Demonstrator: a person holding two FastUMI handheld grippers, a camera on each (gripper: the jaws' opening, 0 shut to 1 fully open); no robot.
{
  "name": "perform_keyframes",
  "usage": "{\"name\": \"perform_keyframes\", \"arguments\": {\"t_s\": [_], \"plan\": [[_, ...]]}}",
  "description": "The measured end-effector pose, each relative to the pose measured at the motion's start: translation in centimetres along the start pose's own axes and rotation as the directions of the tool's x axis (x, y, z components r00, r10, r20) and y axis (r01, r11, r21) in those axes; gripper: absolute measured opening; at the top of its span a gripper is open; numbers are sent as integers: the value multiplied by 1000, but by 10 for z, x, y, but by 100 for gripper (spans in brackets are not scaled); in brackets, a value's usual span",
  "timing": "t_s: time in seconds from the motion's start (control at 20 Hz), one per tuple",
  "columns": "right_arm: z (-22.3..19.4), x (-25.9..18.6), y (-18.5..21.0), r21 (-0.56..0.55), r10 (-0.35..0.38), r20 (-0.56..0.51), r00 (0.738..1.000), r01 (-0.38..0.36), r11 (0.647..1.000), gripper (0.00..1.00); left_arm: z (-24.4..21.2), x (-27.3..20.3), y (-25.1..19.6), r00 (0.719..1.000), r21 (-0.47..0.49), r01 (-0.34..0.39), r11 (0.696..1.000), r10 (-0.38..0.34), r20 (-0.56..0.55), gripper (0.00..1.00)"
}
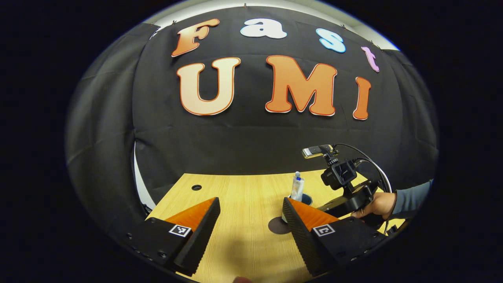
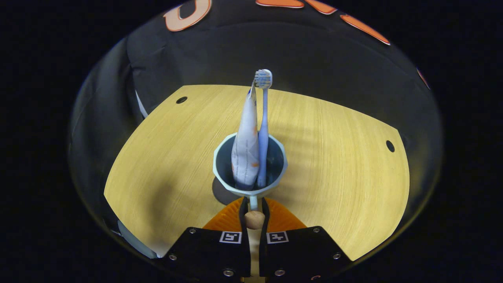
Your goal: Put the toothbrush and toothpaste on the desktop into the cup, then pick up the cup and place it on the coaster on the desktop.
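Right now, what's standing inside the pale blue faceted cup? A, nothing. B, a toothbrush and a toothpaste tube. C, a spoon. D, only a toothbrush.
B: in the right gripper view the white toothpaste tube and the light blue toothbrush both stand upright inside the pale blue faceted cup, whose handle the right gripper pinches with its jaws closed.

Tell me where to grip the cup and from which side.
Grip the cup by its handle, coming level from the handle side, as the right gripper does. The handle juts toward that gripper and fits between its fingers; the toothpaste and toothbrush block the top.
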State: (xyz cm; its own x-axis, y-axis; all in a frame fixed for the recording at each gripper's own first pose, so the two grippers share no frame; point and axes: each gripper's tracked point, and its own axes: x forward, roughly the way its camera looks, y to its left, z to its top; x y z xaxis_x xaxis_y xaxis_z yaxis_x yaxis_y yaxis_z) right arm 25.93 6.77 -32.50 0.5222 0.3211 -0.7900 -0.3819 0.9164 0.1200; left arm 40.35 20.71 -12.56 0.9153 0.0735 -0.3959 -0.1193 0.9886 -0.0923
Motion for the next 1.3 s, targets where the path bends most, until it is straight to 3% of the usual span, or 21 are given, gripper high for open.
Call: {"name": "perform_keyframes", "arguments": {"t_s": [0.25,0.7,0.85,1.2,1.3], "plan": [[0,-1,-3,-48,0,-27,1000,-2,999,8,-7,6,18,1000,-2,-2,1000,2,-12,96],[0,-3,-3,-5,-36,-52,998,36,999,10,-18,11,29,998,8,53,999,-53,-31,96],[1,-6,-4,25,-53,-36,998,54,998,23,-18,10,28,997,0,70,998,-70,-28,96],[15,-52,-8,34,-26,97,995,23,999,31,-9,5,20,998,-44,49,998,-50,-28,97],[17,-72,-11,52,-6,157,988,-2,999,49,-5,0,13,999,-41,32,999,-33,-21,98]]}}
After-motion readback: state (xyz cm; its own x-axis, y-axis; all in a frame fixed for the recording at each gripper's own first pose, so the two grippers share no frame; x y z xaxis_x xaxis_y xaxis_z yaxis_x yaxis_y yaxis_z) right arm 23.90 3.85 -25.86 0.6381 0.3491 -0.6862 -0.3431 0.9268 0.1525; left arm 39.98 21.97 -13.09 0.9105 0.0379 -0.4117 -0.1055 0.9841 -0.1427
